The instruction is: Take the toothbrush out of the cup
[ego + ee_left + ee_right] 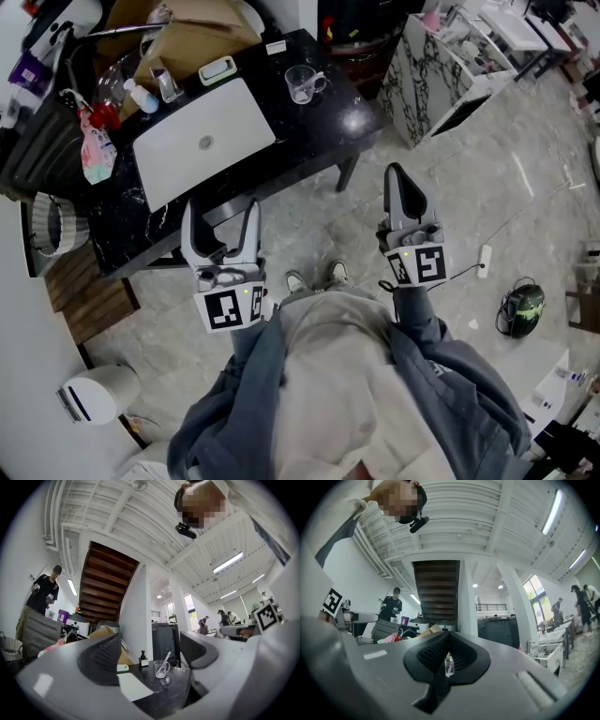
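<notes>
Right gripper view: cup (449,666) mostly hidden behind jaws (sliver shows); toothbrush (164,661) indiscernible.

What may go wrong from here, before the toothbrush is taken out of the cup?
1. The clear glass cup stands unheld, not far from the black table's edge; pulling the white toothbrush may tip it.
2. The right gripper is shut and may knock the cup unless it opens first.

Blue-grey jacket (469,403), cream shirt (328,394); grey left claw (220,209) and right claw (395,174), black-and-white marker cubes (231,309)
</notes>
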